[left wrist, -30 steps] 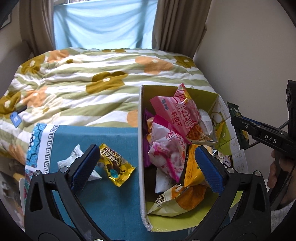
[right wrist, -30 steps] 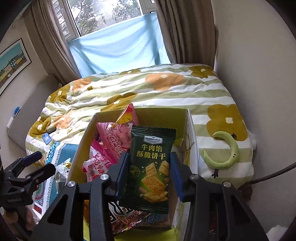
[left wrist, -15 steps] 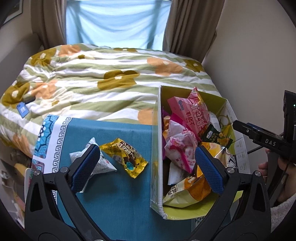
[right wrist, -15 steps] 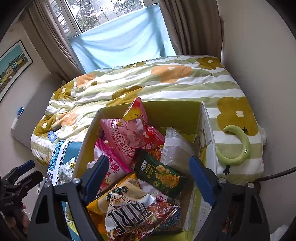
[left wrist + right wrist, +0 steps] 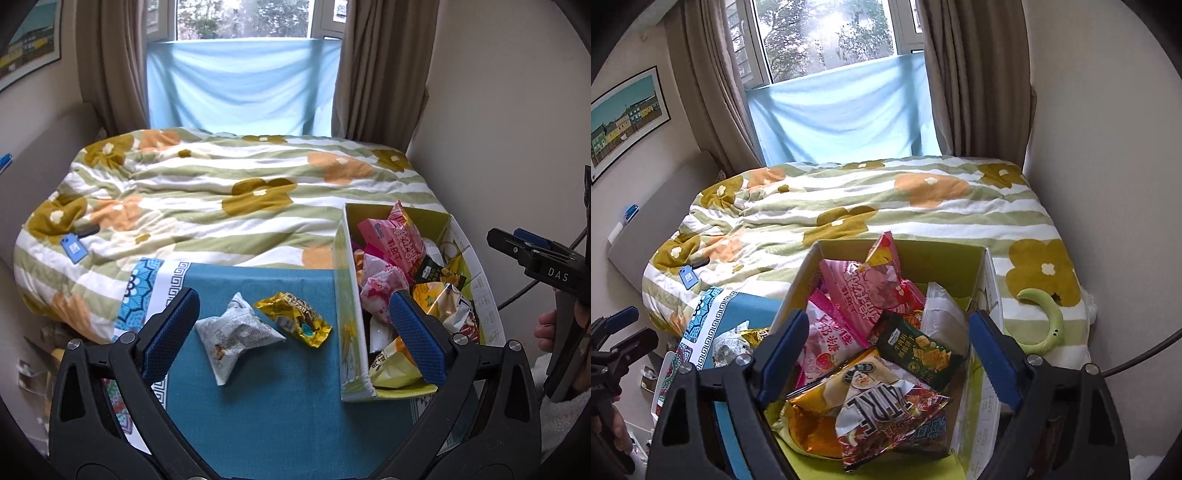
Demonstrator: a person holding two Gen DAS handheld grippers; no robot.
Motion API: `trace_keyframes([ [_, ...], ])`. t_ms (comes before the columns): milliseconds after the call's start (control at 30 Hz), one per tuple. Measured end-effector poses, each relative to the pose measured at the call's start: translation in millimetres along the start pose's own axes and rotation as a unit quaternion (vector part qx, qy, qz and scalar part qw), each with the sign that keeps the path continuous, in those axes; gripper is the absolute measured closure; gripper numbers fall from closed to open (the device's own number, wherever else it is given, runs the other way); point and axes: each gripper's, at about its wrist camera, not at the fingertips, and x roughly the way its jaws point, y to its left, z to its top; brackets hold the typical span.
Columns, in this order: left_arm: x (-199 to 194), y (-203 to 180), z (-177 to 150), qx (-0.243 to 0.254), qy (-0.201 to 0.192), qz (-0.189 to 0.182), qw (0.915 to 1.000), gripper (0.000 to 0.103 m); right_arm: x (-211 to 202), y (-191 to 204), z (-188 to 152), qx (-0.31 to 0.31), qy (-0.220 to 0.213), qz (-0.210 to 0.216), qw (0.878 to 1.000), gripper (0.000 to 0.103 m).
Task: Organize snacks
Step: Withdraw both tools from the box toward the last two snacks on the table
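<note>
A cardboard box (image 5: 345,321) (image 5: 798,277) on a teal cloth (image 5: 266,398) holds several snack bags. The dark green cracker packet (image 5: 916,350) (image 5: 434,271) lies loose on top of them, next to a pink bag (image 5: 875,291). A white packet (image 5: 232,336) and a gold packet (image 5: 295,317) lie on the cloth left of the box. My left gripper (image 5: 293,332) is open and empty above these two packets. My right gripper (image 5: 886,354) is open and empty above the box; it also shows in the left wrist view (image 5: 532,254).
A bed with a flowered striped duvet (image 5: 221,206) lies behind the cloth. A green curved toy (image 5: 1049,321) rests on the bed right of the box. A wall (image 5: 517,110) stands close on the right. Window and curtains are beyond the bed.
My right gripper opened and dropped the green cracker packet into the box, then drew back. My left gripper pulled back and swung left, over the two packets on the cloth.
</note>
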Motion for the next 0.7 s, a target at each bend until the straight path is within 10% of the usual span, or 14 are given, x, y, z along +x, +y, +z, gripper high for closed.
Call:
trace_keyframes([
  [167,-27,40,-3,0.011,-0.017,-0.014,0.9997,0.001,-29,34,-3,0.007,-0.024,-0.002,1.0,0.0],
  [700,-33,173,-25,0.059,0.018,-0.076,0.9952,0.001,-35,178,-43,0.023,-0.018,-0.051,0.998,0.0],
])
